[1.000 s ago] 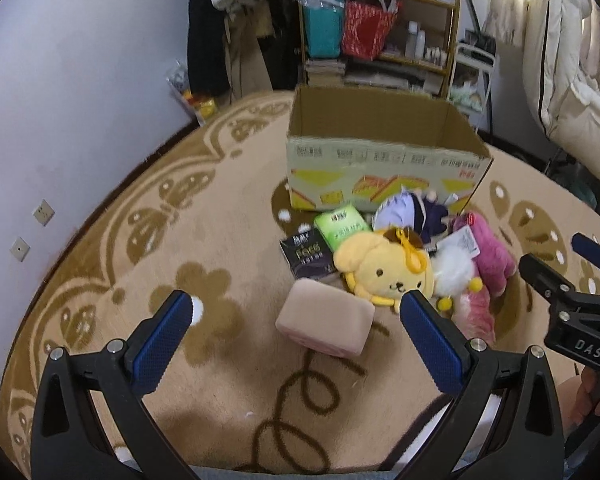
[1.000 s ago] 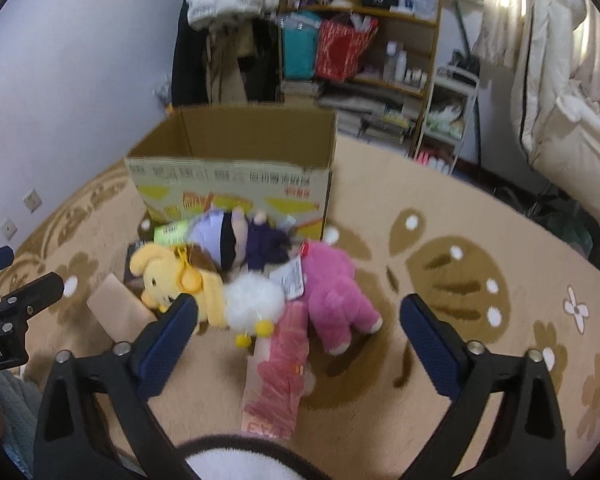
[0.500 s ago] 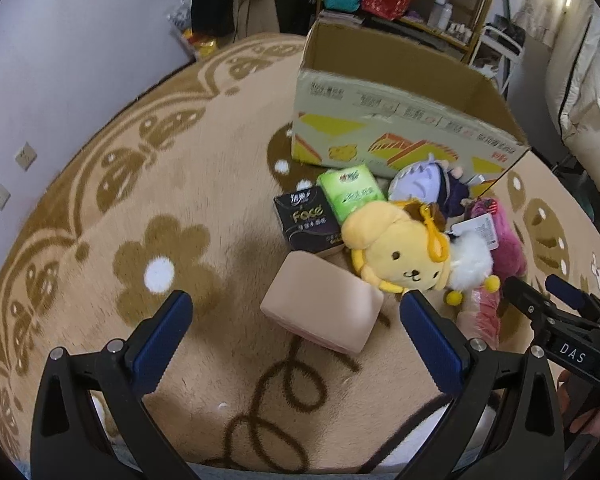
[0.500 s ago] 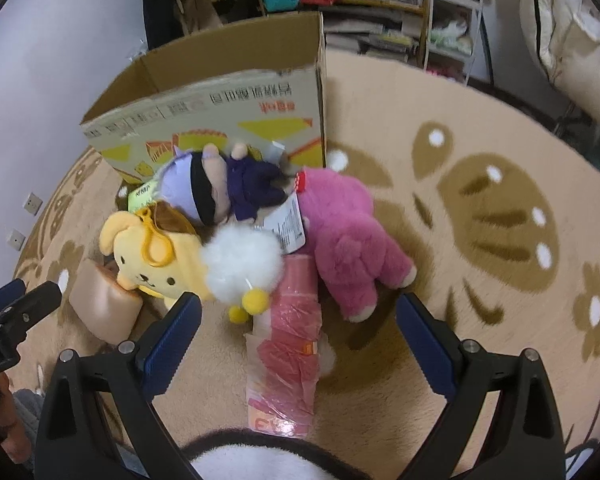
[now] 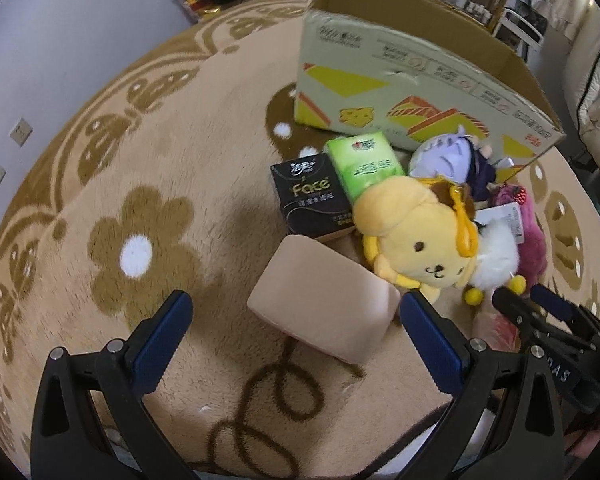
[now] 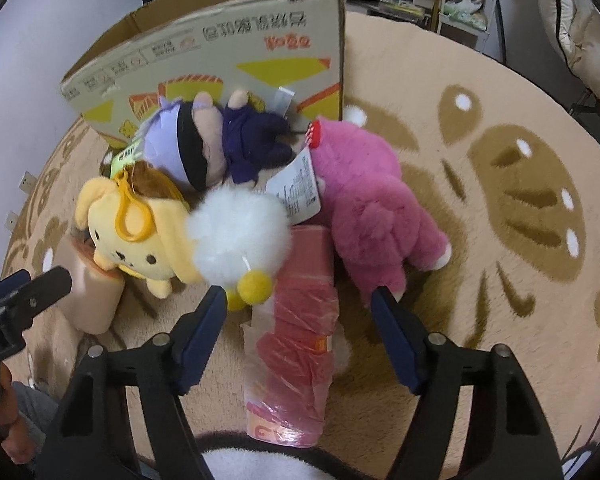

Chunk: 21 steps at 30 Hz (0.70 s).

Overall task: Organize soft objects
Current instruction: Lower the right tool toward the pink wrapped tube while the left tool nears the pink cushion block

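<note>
Left of the pile: bare rug (image 5: 148, 152), with a flower motif and no clutter out to the wall (image 5: 60, 20). This is the widest free ground in the left wrist view.

Left gripper (image 5: 296, 322): jaws spread wide, nothing pinched. The beige block (image 5: 320, 300) lies on the rug between the pads, apart from both.

Behind the block: black tissue pack (image 5: 312, 200), green pack (image 5: 362, 162) just right of it, both near the box (image 5: 400, 80). The box stands open-topped and closes off the far side of the pile.

Yellow plush (image 5: 416, 240) lies just right of the block, its ear over the green pack. In the right wrist view it rests against the block's top edge.

Purple doll (image 6: 204, 140) lies against the box's front wall. White pom-pom (image 6: 240, 236) is attached to the yellow plush; its yellow ball (image 6: 254, 286) hangs just beside the right gripper's left pad.

Right gripper (image 6: 296, 324): jaws have just been closing but remain apart, pads not pressing anything. The pink pack (image 6: 296, 340) lies lengthwise between them.

Pink plush (image 6: 372, 216) sits just right of the pack, a leg close to the right pad.

Right of that: open patterned rug out to the shelf (image 6: 460, 4).
</note>
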Each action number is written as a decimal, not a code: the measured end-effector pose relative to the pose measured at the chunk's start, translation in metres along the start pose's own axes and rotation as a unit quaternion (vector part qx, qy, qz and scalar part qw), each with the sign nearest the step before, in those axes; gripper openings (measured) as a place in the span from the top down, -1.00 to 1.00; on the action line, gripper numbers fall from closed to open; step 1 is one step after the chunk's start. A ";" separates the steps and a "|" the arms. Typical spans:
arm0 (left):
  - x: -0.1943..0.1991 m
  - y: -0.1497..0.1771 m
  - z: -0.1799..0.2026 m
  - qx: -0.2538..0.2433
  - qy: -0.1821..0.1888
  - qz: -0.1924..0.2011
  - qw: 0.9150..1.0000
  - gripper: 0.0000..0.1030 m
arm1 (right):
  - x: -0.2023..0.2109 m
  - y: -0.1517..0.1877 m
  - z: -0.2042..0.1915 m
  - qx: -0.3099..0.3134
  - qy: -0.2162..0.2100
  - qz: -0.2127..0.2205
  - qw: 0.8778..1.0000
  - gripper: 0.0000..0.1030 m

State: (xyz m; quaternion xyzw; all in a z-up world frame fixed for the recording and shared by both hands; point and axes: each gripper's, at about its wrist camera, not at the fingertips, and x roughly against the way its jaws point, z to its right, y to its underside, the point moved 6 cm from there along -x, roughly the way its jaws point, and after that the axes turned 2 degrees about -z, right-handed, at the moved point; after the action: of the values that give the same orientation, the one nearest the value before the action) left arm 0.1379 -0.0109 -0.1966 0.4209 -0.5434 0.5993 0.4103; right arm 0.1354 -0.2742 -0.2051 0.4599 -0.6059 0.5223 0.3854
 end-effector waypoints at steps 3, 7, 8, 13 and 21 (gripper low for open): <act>-0.004 -0.001 -0.002 0.003 -0.004 -0.004 1.000 -0.99 | -0.004 0.001 -0.003 0.001 -0.002 -0.005 1.000 -0.52; -0.006 0.000 0.001 -0.007 -0.009 -0.003 1.000 -0.99 | -0.012 0.003 -0.007 0.001 -0.005 -0.013 1.000 -0.38; -0.006 0.000 0.002 -0.008 -0.010 -0.004 1.000 -0.99 | -0.014 0.003 -0.004 0.001 -0.005 -0.015 1.000 -0.37; -0.013 0.002 0.005 -0.011 -0.013 -0.014 1.000 -0.99 | -0.022 0.005 -0.007 0.008 -0.003 -0.023 1.000 -0.35; -0.016 0.003 0.007 -0.018 -0.015 -0.018 1.000 -0.99 | -0.023 0.005 -0.006 -0.008 -0.013 -0.029 0.999 -0.35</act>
State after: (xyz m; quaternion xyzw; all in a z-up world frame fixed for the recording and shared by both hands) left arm 0.1404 -0.0188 -0.2122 0.4323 -0.5526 0.5754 0.4203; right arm 0.1368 -0.2646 -0.2271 0.4810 -0.6010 0.5003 0.3965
